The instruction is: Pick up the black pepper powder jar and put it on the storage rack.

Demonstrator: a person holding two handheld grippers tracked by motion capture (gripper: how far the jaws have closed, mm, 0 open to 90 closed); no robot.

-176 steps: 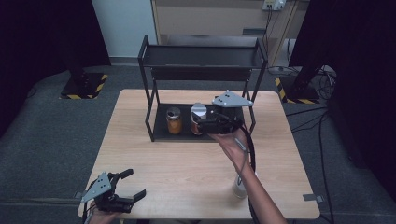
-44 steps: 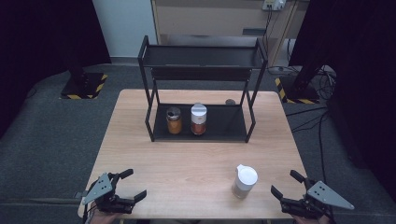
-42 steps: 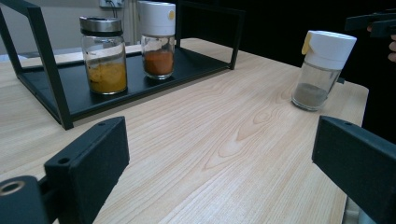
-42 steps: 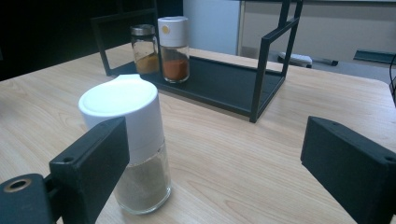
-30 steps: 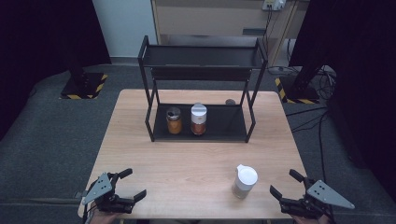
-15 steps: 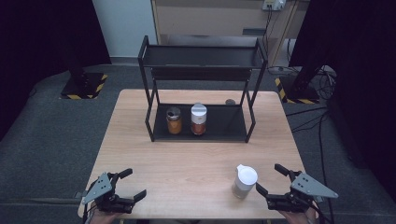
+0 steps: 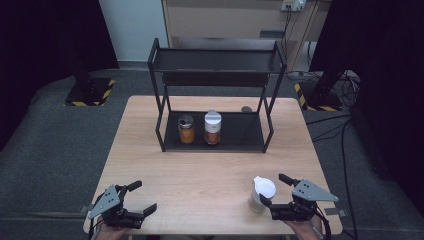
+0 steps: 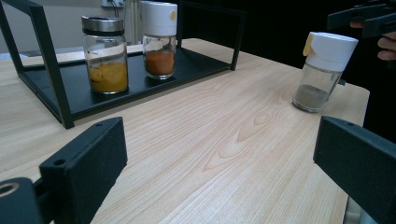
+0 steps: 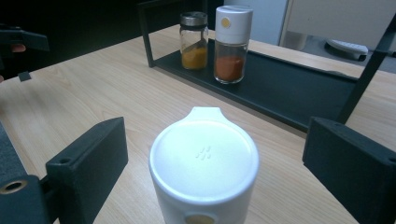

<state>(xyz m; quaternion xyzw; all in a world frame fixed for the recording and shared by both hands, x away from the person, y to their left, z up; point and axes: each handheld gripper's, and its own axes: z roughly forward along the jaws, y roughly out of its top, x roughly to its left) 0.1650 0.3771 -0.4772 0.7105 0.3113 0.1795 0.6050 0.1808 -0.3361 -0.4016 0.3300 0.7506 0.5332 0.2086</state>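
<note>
A light wooden tabletop (image 7: 200,170) carries a black two-tier rack (image 7: 215,95) toward its far edge. Near the front right corner stands a clear shaker jar with a white cap (image 7: 262,194). The right gripper (image 7: 275,192), held in a hand at the front edge, sits just beside this jar, with its jaws spread wide and the jar between them. Neither jaw touches the jar, and the gripper holds nothing.

The right gripper view looks down on the jar's white cap (image 9: 204,161) from close by, with a black jaw well clear on each side. It shows a small pour lip on the cap's far side and a cluster of tiny holes in the top.

The left gripper (image 7: 140,197) rests at the front left corner of the tabletop, well apart from the jar. Its jaws are also wide open and hold nothing.

The left gripper view shows the jar (image 8: 322,70) from the side: a thin layer of grey powder lies at the bottom.

On the rack's bottom shelf two jars stand side by side. One is a metal-lidded jar of yellow powder (image 7: 186,129); the other is a taller white-capped jar of orange-red powder (image 7: 212,127).
</note>
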